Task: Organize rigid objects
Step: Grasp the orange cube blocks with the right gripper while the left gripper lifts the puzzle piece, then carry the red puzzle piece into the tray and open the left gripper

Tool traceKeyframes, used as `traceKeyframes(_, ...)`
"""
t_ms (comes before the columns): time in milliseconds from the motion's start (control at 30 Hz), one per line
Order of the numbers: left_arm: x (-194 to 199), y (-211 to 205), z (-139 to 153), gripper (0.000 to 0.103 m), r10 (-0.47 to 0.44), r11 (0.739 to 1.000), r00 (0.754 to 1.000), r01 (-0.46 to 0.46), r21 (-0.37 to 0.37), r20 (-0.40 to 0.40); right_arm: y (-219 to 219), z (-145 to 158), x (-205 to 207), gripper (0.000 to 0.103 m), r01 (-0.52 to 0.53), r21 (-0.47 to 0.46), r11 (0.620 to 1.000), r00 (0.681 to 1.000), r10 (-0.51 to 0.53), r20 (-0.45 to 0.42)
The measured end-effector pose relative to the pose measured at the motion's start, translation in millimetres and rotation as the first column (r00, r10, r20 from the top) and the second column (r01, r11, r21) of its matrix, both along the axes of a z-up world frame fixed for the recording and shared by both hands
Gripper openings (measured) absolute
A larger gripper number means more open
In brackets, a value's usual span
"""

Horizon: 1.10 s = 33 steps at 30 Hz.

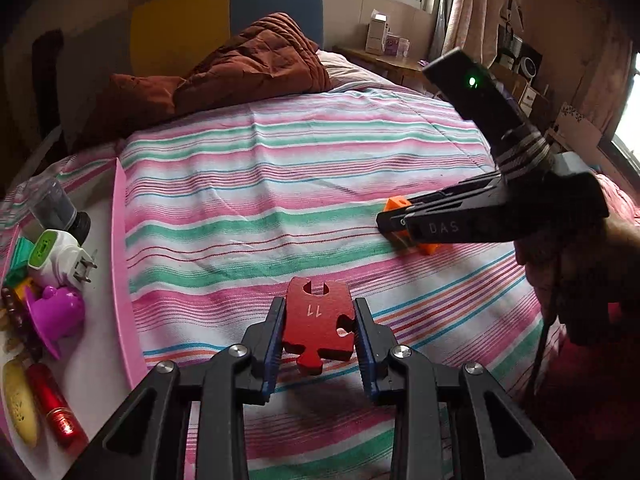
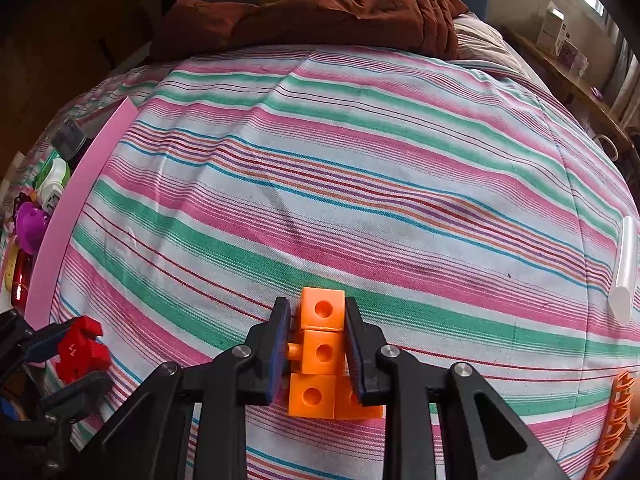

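Observation:
My left gripper (image 1: 319, 322) is shut on a red wooden puzzle piece (image 1: 318, 322) marked 11, held just above the striped bedspread. It also shows at the lower left of the right wrist view (image 2: 82, 350). My right gripper (image 2: 317, 334) is shut on an orange block piece (image 2: 321, 344) made of linked cubes with round holes, low over the bed. In the left wrist view the right gripper (image 1: 394, 224) is to the right, with the orange piece (image 1: 396, 204) between its fingers.
A pink tray (image 1: 120, 264) at the left holds a red tube (image 1: 54, 408), a purple toy (image 1: 56, 312), a white plug adapter (image 1: 60, 260) and a dark jar (image 1: 60, 208). A brown quilt (image 1: 248, 64) lies at the bed's head. A clear tube (image 2: 624, 272) and an orange rack (image 2: 616, 424) lie at the right.

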State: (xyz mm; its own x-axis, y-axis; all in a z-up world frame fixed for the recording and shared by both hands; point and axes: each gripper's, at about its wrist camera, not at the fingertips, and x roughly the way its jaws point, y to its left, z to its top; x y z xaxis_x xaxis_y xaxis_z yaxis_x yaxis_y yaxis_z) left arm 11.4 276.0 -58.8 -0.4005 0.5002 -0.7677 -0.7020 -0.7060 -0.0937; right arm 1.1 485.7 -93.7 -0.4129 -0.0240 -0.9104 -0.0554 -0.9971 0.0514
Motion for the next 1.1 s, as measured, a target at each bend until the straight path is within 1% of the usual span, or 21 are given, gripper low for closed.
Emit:
traceKeyframes(100,3,-8,14,0.032,0.011,1.000,1.000,-0.010,0.014,-0.018,2,1,-4,0.026,-0.003,0.006,1.000,1.000,0.003,-0.005)
traceKeyframes(233,5,-22,31,0.032,0.036,0.999,0.999,-0.035,0.038,-0.028,-5,3,-2,0.026,-0.025,0.043,0.999,1.000,0.026,-0.017)
traceKeyframes(367,6,-37,43,0.033,0.061,0.997,0.997,-0.059,0.060,-0.041,-7,-3,-9,0.026,-0.035,0.056,0.998,0.999,0.037,-0.025)
traceKeyframes(500,5,-52,50,0.033,0.088,0.993,0.995,-0.084,0.081,-0.037,-13,-2,-6,0.026,-0.042,0.074,0.996,0.999,0.044,-0.032)
traceKeyframes(700,1,-75,52,0.032,0.132,0.988,0.991,-0.129,0.089,-0.033,-11,-2,-6,0.026,-0.028,0.061,0.998,0.999,0.029,-0.030)
traceKeyframes(800,-2,-90,52,0.032,0.158,0.983,0.987,-0.155,0.102,-0.020,-13,-2,-5,0.026,-0.032,0.070,0.997,0.999,0.034,-0.032)
traceKeyframes(867,-4,-105,55,0.032,0.181,0.977,0.983,-0.178,0.118,-0.010,-13,-2,-4,0.026,-0.035,0.072,0.997,0.999,0.037,-0.033)
traceKeyframes(967,-9,-137,59,0.033,0.241,0.961,0.970,-0.238,0.137,-0.004,-14,-2,-4,0.026,-0.039,0.079,0.996,0.999,0.042,-0.035)
traceKeyframes(1000,-12,-148,60,0.033,0.265,0.954,0.964,-0.263,0.144,0.004,-14,-1,-3,0.026,-0.039,0.081,0.996,0.998,0.042,-0.035)
traceKeyframes(1100,-20,-193,61,0.032,0.362,0.920,0.932,-0.361,0.152,0.020,-14,-1,-3,0.026,-0.040,0.082,0.996,0.998,0.043,-0.035)
